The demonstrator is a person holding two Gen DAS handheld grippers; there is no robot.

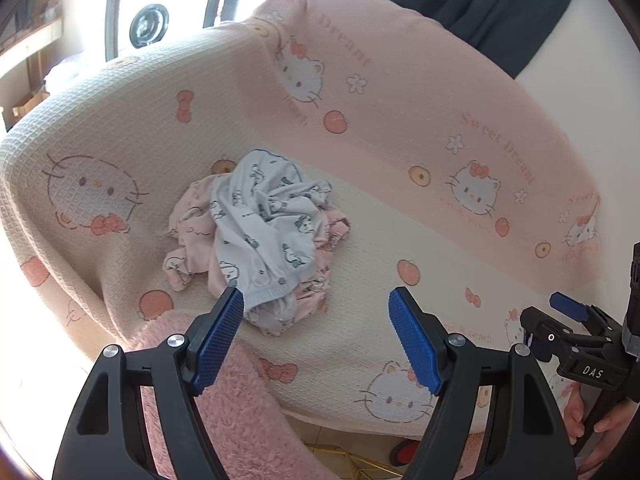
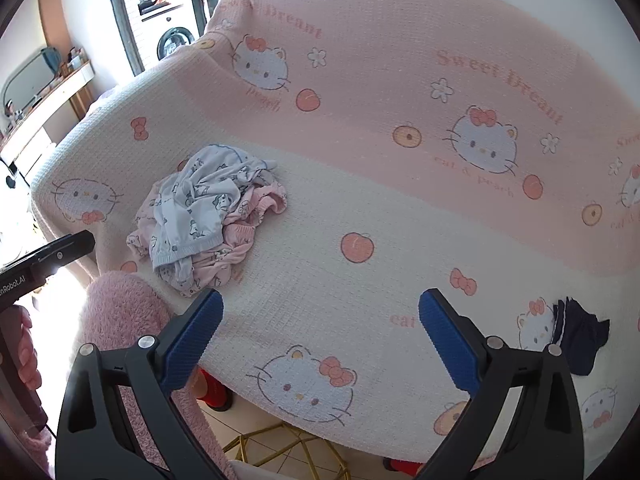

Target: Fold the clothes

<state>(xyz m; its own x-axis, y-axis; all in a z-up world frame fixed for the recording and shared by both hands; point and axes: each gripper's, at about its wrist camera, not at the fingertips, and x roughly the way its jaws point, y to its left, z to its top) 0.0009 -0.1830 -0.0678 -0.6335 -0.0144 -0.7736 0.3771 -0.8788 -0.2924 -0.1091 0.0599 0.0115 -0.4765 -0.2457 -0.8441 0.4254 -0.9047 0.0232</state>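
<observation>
Left wrist view shows a big blanket (image 1: 360, 128) with cat faces and peaches, pink on the far part and cream on the near part. It covers a sofa or bed; I cannot tell which. A fluffy pink cloth (image 1: 224, 392) lies over the blanket's near left edge.

A pile of small clothes (image 1: 256, 236) sits on the cream part, toward the left side and not far from the near edge. On top is a crumpled white garment (image 1: 264, 224) with little blue animal prints. Under it lies a pink garment (image 1: 188, 236) that sticks out on both sides. The clothes are all bunched up, not folded.

The left gripper (image 1: 316, 312) hangs wide open just in front of the pile. Its left blue pad looks very close to the white garment's cuff, but I cannot tell if it touches.

The right gripper (image 2: 320, 312) is also wide open and holds nothing. It hangs over the near edge, to the right of the pile.

A small dark blue garment (image 2: 580, 336) lies by itself near the blanket's right near edge, well apart from the pile.
</observation>
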